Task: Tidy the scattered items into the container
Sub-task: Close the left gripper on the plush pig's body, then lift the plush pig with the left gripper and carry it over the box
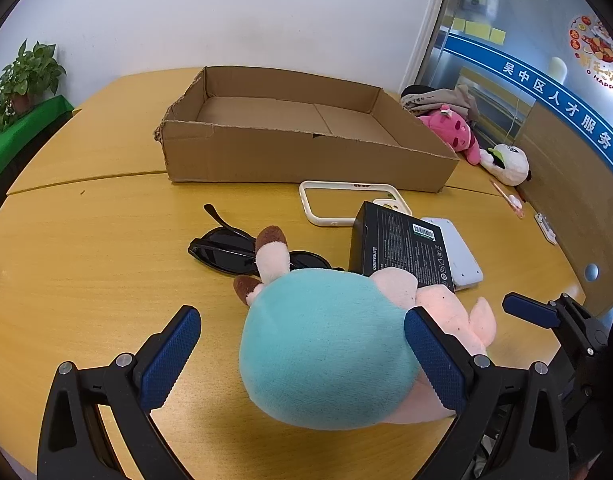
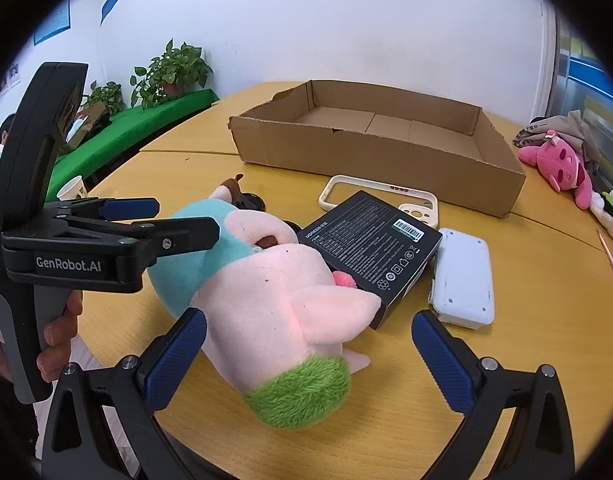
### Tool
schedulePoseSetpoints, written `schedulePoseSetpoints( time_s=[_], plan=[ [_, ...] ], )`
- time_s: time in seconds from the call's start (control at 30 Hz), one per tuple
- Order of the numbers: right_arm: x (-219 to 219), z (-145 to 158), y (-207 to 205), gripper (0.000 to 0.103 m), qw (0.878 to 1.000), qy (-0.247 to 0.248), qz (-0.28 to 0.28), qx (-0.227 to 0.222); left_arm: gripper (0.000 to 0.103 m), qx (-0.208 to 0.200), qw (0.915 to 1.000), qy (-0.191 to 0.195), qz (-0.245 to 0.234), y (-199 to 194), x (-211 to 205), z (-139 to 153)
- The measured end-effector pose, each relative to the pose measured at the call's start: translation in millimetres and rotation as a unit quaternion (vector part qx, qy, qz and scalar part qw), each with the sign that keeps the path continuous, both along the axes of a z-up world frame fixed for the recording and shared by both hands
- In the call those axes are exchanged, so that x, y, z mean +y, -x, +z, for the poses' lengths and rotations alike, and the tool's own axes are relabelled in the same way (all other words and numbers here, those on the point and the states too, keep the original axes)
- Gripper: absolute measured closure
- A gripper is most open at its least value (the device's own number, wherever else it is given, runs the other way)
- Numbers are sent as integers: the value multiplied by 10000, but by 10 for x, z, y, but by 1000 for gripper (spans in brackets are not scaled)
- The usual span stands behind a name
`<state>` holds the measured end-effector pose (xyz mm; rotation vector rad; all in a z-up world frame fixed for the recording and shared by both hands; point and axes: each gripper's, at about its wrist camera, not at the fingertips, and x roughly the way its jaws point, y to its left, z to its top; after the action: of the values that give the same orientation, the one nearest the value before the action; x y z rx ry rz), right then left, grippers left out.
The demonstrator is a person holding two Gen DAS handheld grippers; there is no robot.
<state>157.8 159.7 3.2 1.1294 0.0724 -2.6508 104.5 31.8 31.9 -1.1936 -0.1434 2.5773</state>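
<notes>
The box (image 1: 306, 152) is empty; the plush (image 1: 330, 352), sunglasses (image 1: 222, 252), black carton (image 1: 402, 244), case (image 1: 346, 204) and white device (image 1: 458, 252) lie ahead of the fingers, untidied. Left gripper (image 1: 302, 360) is wide open, straddling the plush, right pad touching it. Right gripper (image 2: 310, 360) is wide open about its pink end, gripping nothing.

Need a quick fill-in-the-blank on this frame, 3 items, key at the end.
1. The cardboard box holds ____ items so far.
2. The plush toy lies between the open fingers of the ____ gripper.
3. The black carton leans on the white ____ case.

Missing words: no; left; phone
</notes>
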Motion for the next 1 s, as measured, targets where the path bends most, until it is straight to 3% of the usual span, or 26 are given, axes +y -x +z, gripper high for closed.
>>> schedulePoseSetpoints(
  time_s=[0.27, 0.5, 0.57, 0.6, 0.87, 1.0],
  plan=[
    [4, -103, 52, 1, 9997, 155, 135, -139, 0, -173, 9990, -364, -175, 73, -68, -92],
    [14, -246, 131, 3, 9970, 564, 343, -405, 3, -594, 9913, -1050, -527, 153, -116, -285],
    [-3, -296, 145, 8, 9949, 721, 461, -539, 5, -598, 9906, -1092, -575, 150, -119, -298],
    [-16, -318, 144, 15, 9932, 833, 547, -598, 7, -608, 9900, -1115, -614, 145, -121, -299],
    [-6, -247, 57, 25, 9911, 990, 713, -535, 21, -831, 9848, -1323, -763, 75, -185, -251],
    [6, -86, -20, 27, 9911, 1048, 740, -350, 21, -637, 9867, -1270, -785, 1, -162, -41]
  ],
)
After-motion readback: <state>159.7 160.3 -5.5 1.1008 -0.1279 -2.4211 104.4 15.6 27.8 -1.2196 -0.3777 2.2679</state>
